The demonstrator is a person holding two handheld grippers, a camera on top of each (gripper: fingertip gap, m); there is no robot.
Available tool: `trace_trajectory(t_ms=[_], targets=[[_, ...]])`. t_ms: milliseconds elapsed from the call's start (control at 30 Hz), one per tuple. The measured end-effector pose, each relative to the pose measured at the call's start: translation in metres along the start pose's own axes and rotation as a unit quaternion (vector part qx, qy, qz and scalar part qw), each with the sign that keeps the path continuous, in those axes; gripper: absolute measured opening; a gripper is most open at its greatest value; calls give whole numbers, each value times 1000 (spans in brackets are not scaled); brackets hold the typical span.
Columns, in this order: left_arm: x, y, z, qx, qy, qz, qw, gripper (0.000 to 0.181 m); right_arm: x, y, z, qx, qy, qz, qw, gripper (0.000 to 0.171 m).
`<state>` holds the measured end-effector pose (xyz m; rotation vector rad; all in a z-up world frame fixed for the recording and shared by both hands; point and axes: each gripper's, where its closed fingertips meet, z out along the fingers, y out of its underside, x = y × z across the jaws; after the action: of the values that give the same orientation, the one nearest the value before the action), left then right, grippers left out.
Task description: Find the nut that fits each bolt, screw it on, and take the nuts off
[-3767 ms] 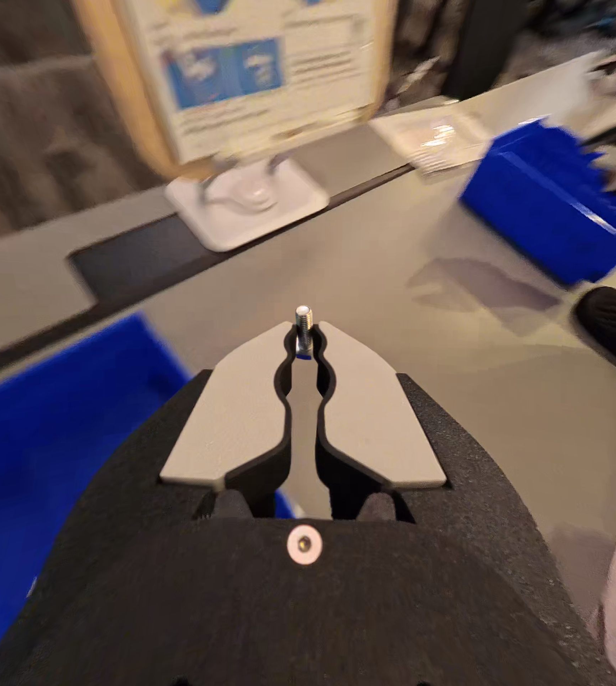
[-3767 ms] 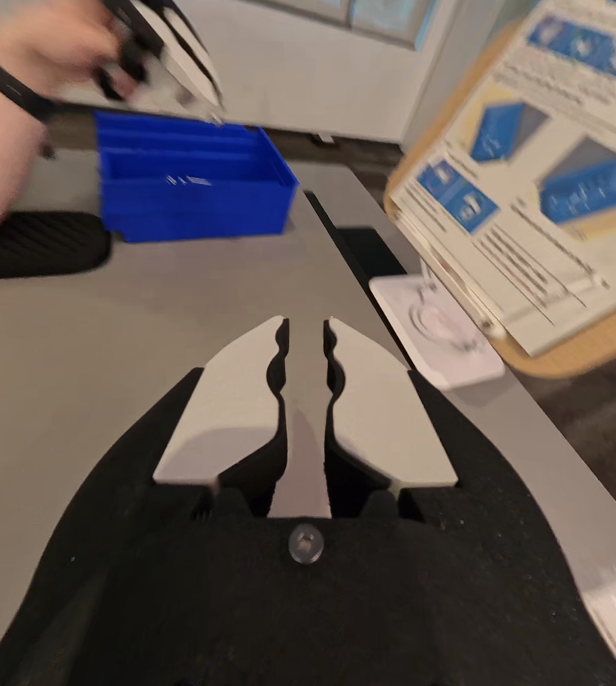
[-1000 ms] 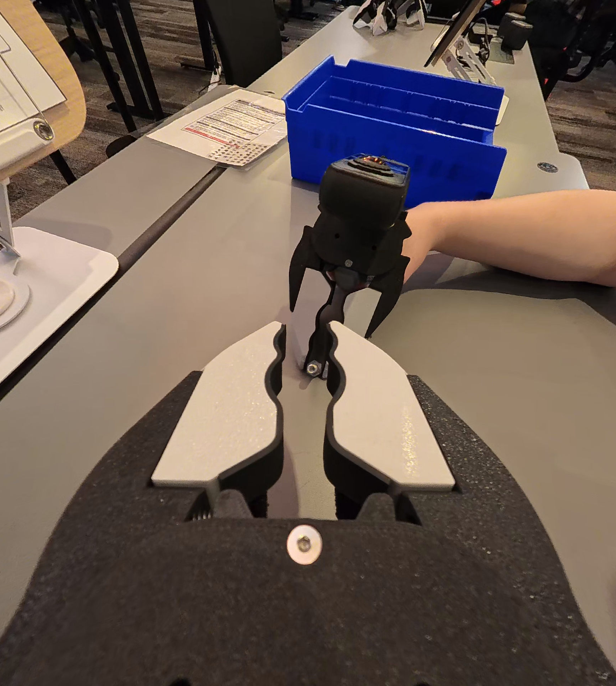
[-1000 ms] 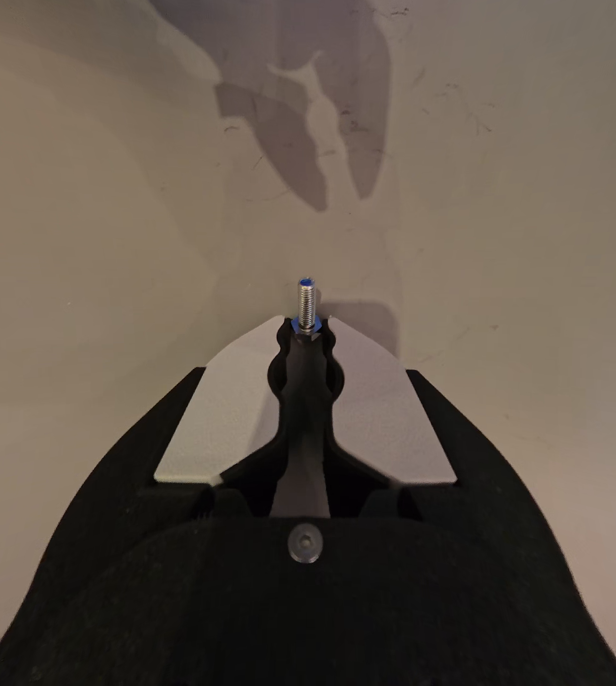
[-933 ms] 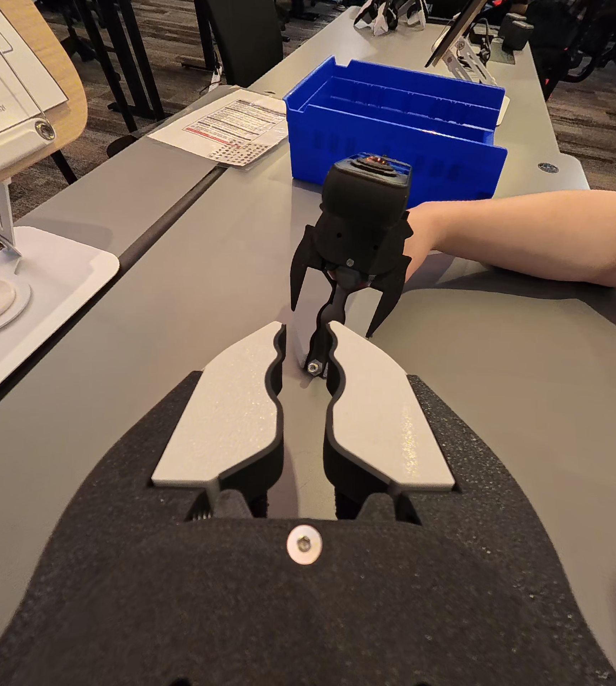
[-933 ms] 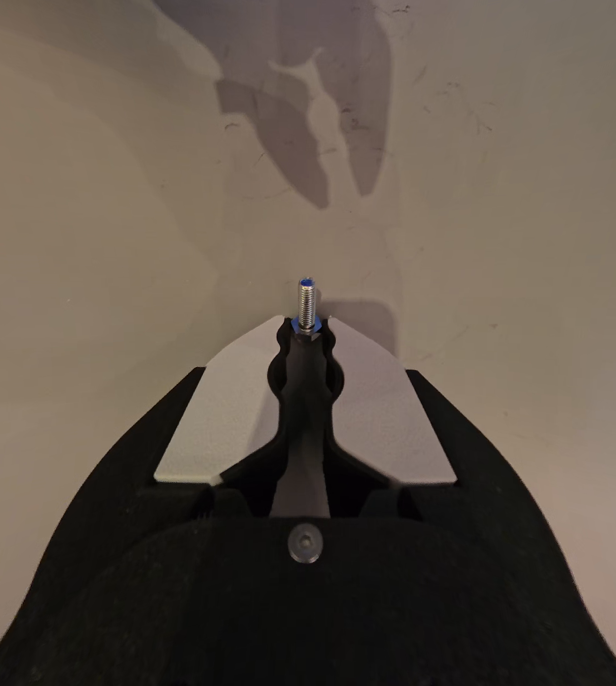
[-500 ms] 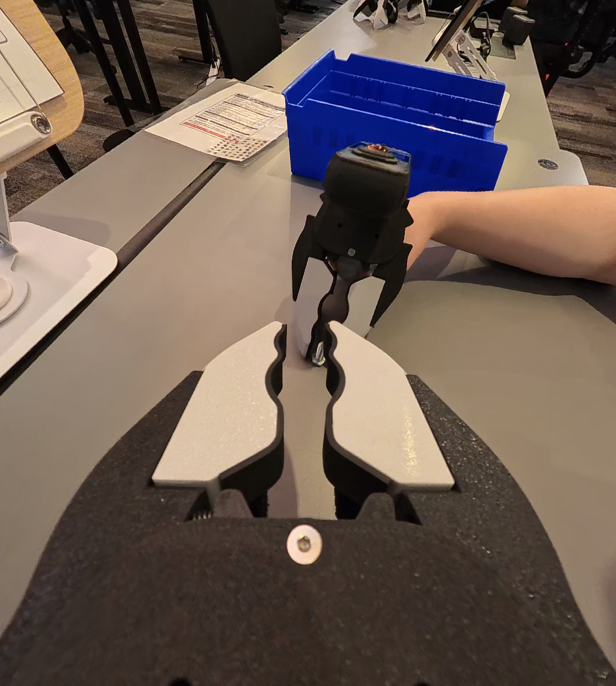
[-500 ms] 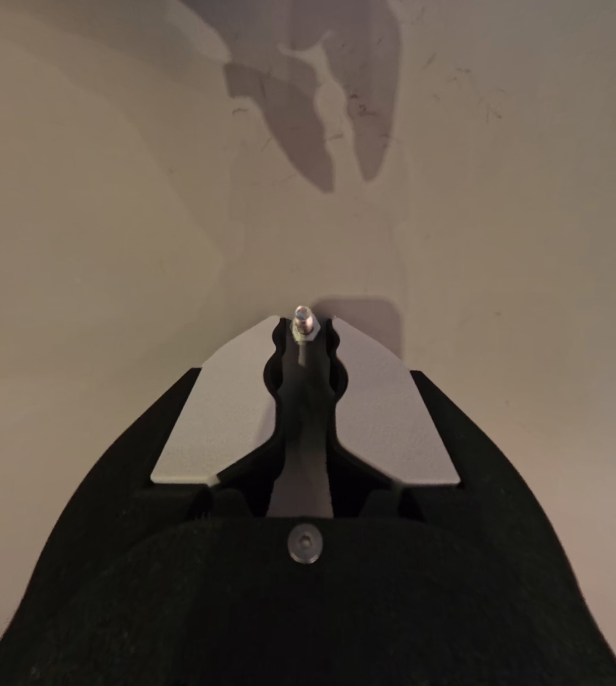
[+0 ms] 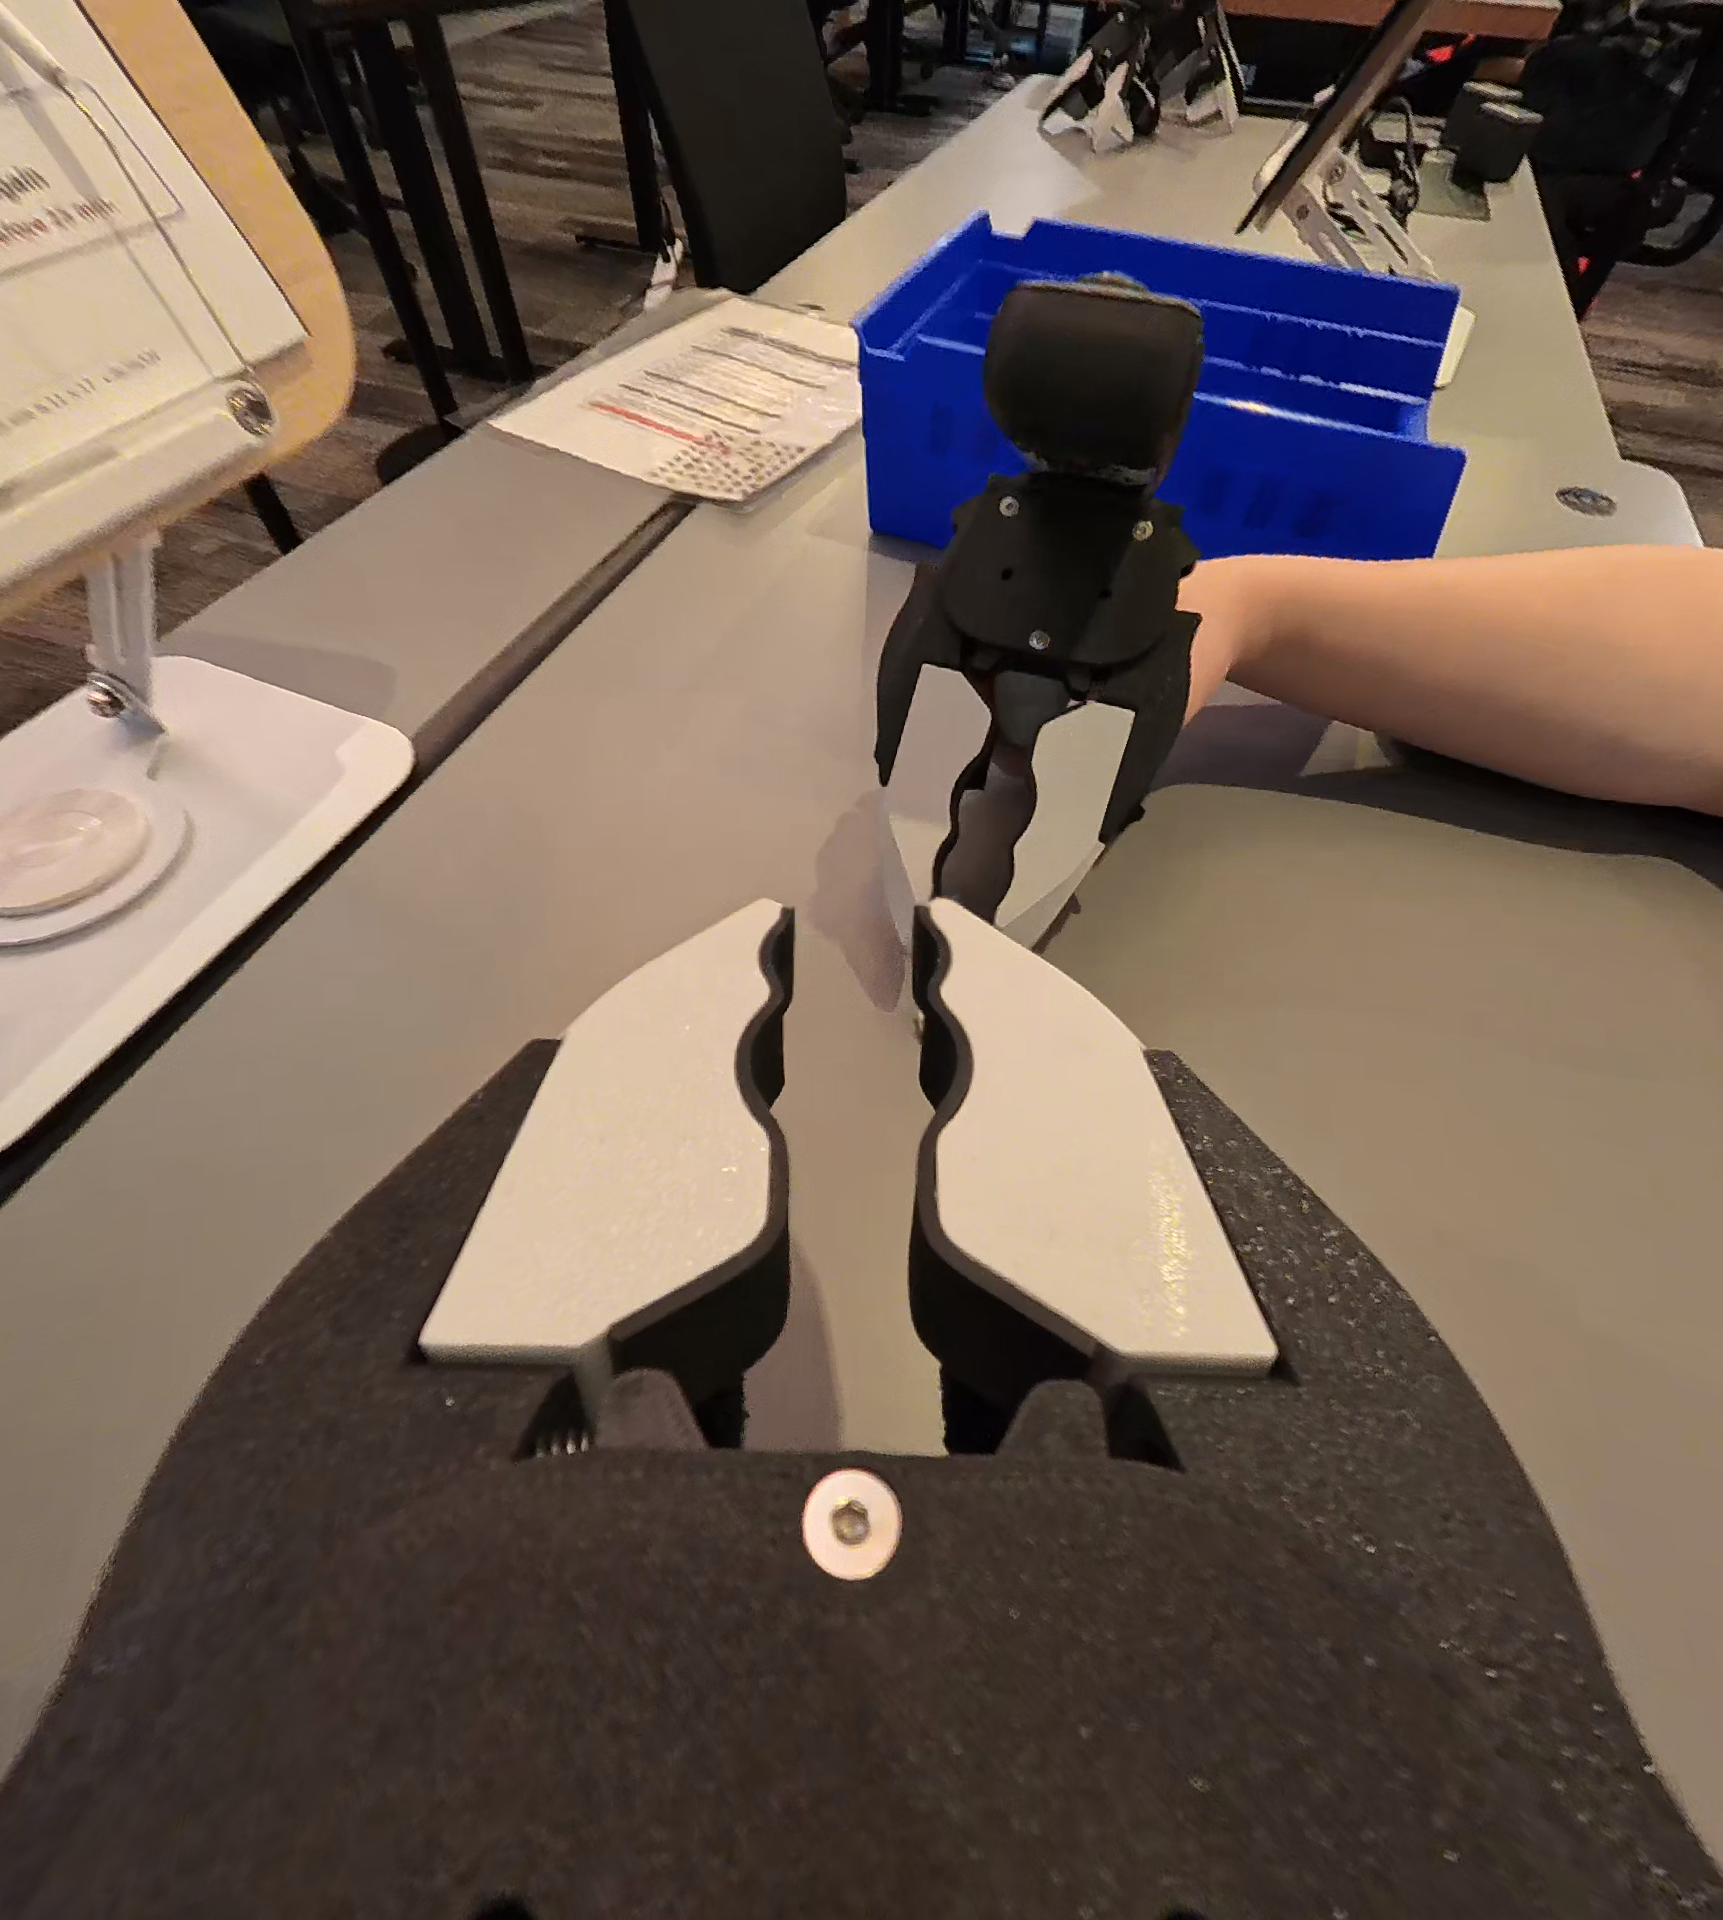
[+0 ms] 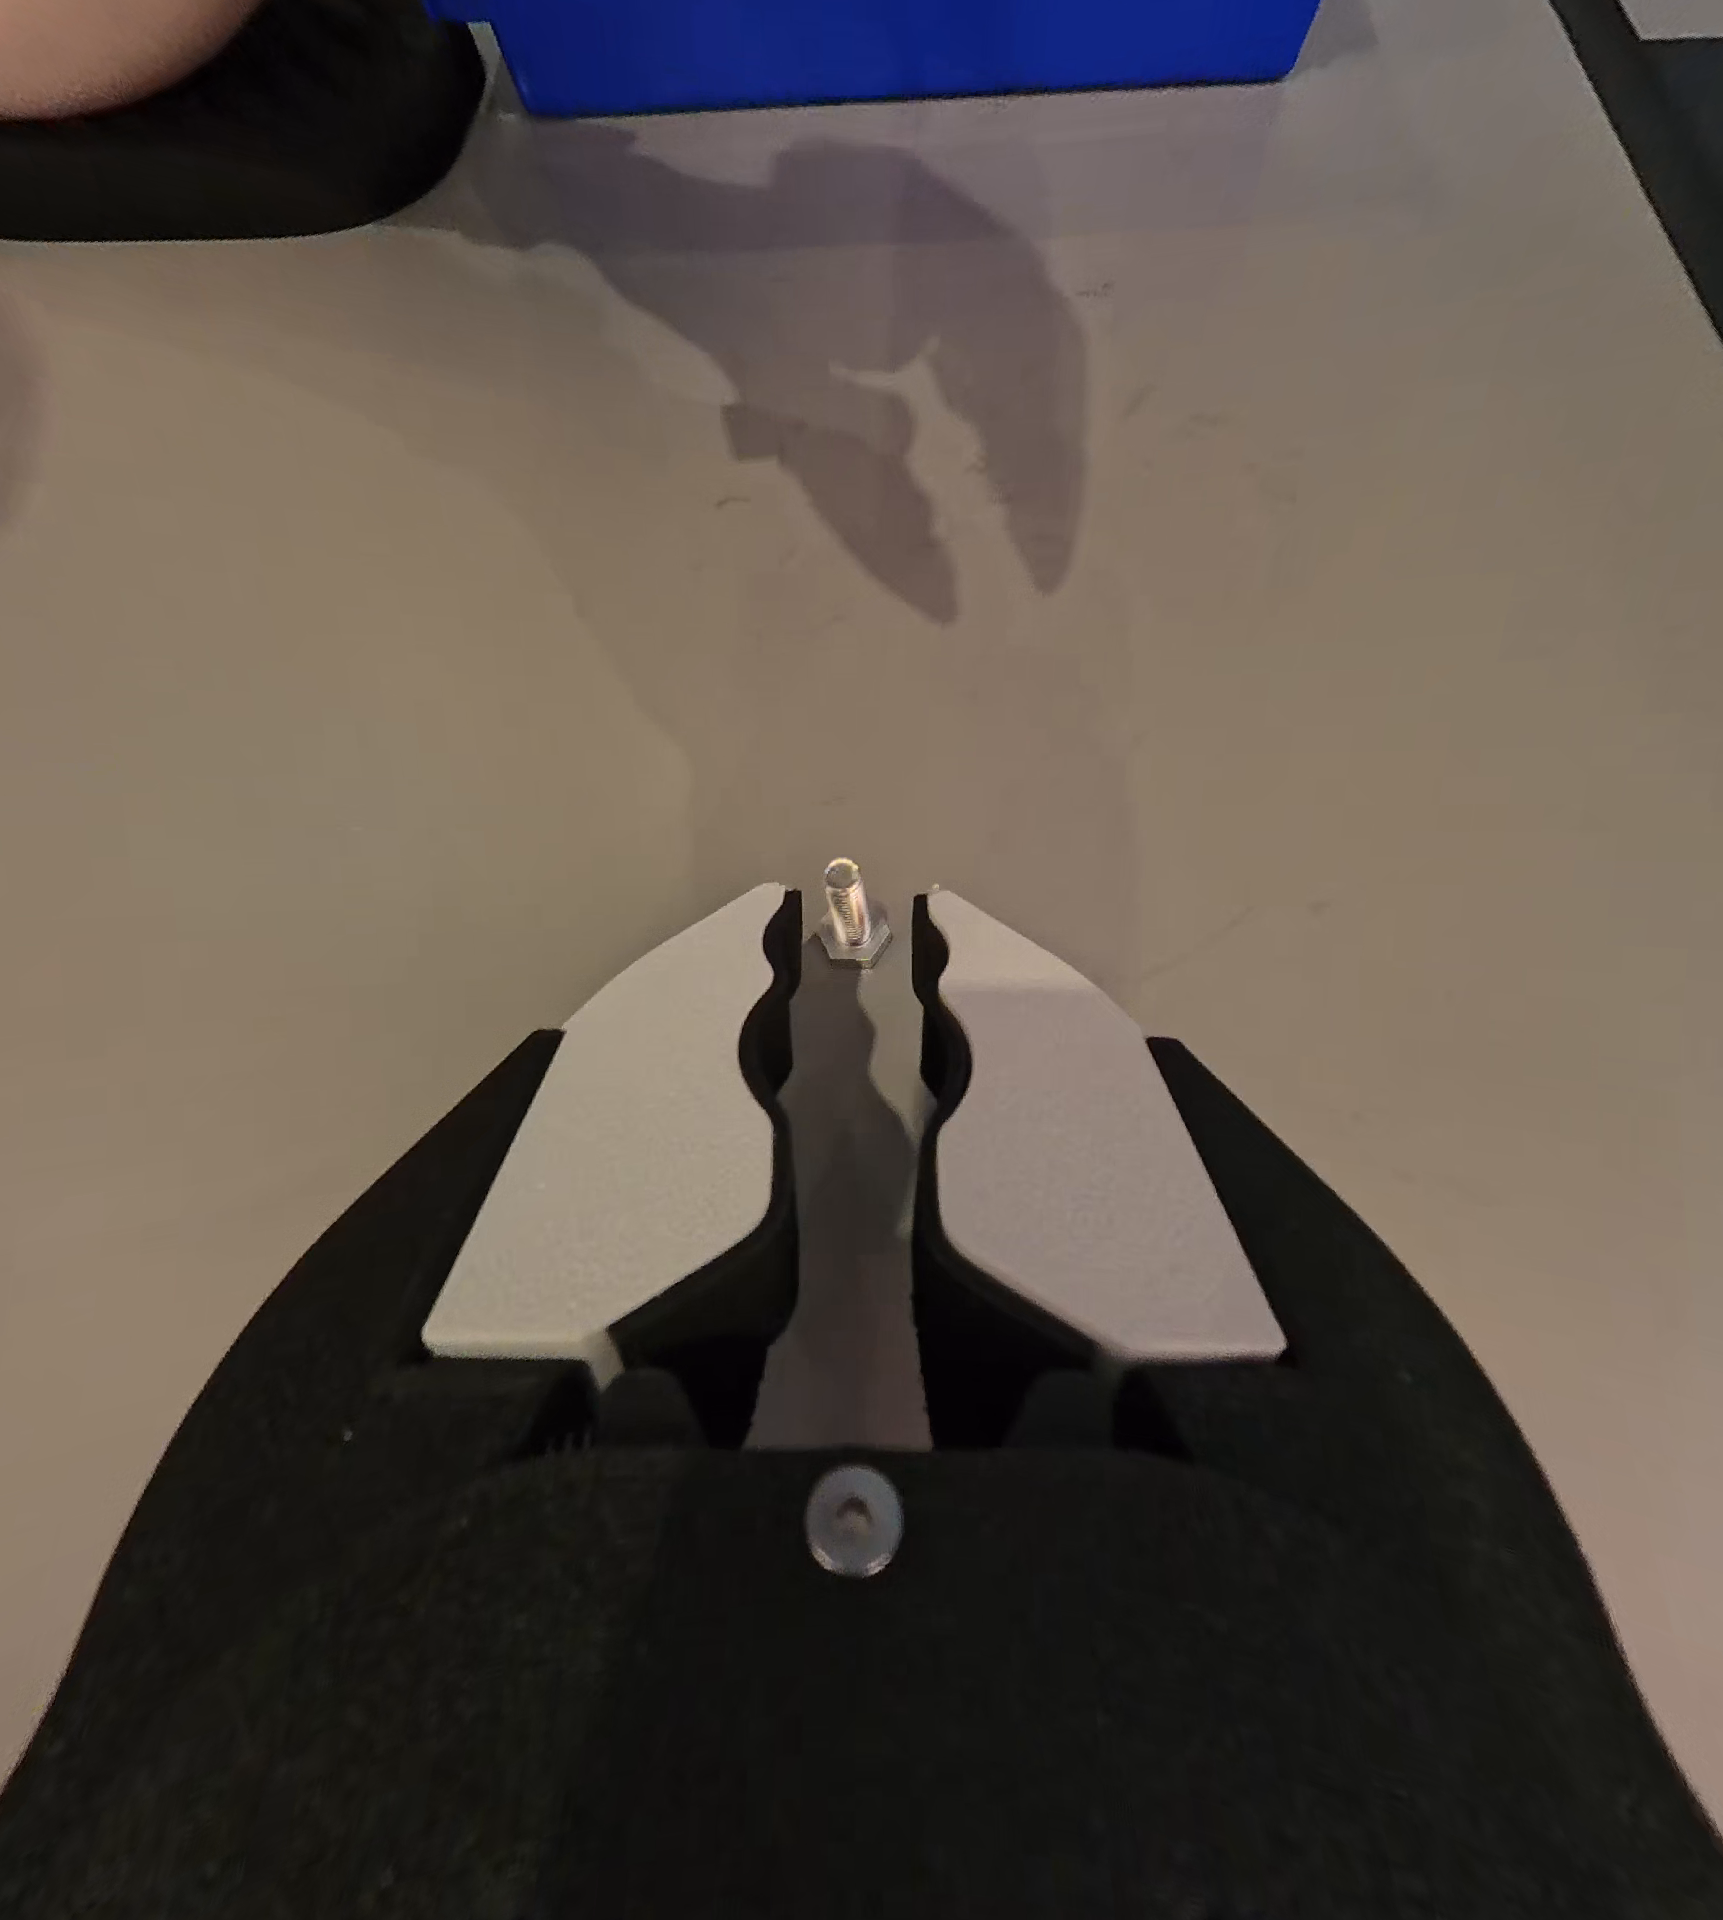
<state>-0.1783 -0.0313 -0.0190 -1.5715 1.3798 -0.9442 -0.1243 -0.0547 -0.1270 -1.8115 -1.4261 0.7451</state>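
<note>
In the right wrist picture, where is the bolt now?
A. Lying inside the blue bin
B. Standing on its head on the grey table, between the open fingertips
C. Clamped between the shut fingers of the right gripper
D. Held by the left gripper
B: the bolt stands on its hexagonal head on the table, threaded end up, and the right gripper is open, with a gap on each side of the bolt.

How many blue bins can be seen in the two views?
1 for certain: a blue bin on the grey table beyond the right gripper. The blue edge in the right wrist view may be the same one.
</note>
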Motion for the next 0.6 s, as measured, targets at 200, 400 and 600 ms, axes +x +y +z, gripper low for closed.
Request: trace_trajectory(t_ms=[200,400,600], targets=[[-17,-29,-37,49,-65,25,996,27,2,-11,-13,39,-1,8,999,20],[-60,-51,-135,35,-224,48,973,21,11,-13,-27,57,17,21,998,20],[-90,-21,-288,-116,-497,179,841,0,15,-10,-30,56,22,27,998,20]])
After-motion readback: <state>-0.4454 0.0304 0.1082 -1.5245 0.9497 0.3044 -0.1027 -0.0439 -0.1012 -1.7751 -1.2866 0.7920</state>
